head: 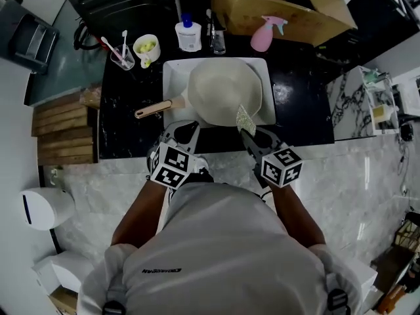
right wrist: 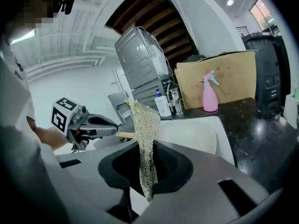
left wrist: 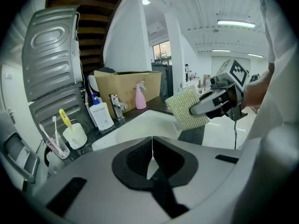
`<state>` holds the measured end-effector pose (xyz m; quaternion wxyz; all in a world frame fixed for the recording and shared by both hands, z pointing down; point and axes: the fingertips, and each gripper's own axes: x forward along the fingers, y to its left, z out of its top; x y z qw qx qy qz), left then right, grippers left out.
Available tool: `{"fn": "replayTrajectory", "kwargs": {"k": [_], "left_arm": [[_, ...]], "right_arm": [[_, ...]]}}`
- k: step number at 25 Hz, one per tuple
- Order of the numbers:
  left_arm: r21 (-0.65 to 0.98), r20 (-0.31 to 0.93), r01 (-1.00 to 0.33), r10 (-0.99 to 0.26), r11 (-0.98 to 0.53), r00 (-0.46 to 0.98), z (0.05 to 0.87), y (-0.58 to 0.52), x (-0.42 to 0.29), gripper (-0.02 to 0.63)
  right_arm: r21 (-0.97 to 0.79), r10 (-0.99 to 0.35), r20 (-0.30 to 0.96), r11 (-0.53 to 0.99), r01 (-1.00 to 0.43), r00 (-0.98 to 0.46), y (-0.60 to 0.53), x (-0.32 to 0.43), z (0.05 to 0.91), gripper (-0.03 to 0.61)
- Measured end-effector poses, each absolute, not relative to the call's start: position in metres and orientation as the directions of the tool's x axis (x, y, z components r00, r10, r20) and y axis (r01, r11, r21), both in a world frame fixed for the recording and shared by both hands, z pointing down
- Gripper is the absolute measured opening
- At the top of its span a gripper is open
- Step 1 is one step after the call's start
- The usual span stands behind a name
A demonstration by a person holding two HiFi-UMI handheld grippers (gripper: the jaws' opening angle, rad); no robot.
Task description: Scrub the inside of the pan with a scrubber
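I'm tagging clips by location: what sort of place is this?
Probably a kitchen sink station set up in a large open hall: a white sink in a black counter holds the pan, a soap bottle stands behind it, and strip lights line a high ceiling.

The place is a kitchen-style wash-up counter set inside a large white hall. A black stone counter (head: 302, 104) carries a white sink (head: 172, 71) holding a pan (head: 223, 90). A faucet (left wrist: 117, 107), pump bottle (head: 188, 35), toothbrush cup (head: 122, 56) and pink spray bottle (head: 265, 34) line its back edge. Ceiling strip lights (left wrist: 236, 23) hang over the open hall beyond.
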<state>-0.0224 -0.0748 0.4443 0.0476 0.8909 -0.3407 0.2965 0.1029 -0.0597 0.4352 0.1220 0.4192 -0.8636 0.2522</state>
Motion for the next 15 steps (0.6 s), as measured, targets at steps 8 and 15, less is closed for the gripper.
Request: {"fn": "replayTrajectory", "kwargs": {"k": [8, 15], "left_arm": [[-0.220, 0.660, -0.488, -0.497, -0.845, 0.563, 0.475, -0.127, -0.055, 0.017], [-0.237, 0.733, -0.366, -0.413, -0.900, 0.540, 0.506, -0.141, -0.069, 0.018]], "right_arm": [[-0.225, -0.677, 0.508, 0.492, -0.841, -0.532, -0.123, 0.075, 0.464, 0.066], [-0.195, -0.660, 0.548, 0.495, -0.847, -0.513, -0.153, 0.061, 0.478, 0.066]]}}
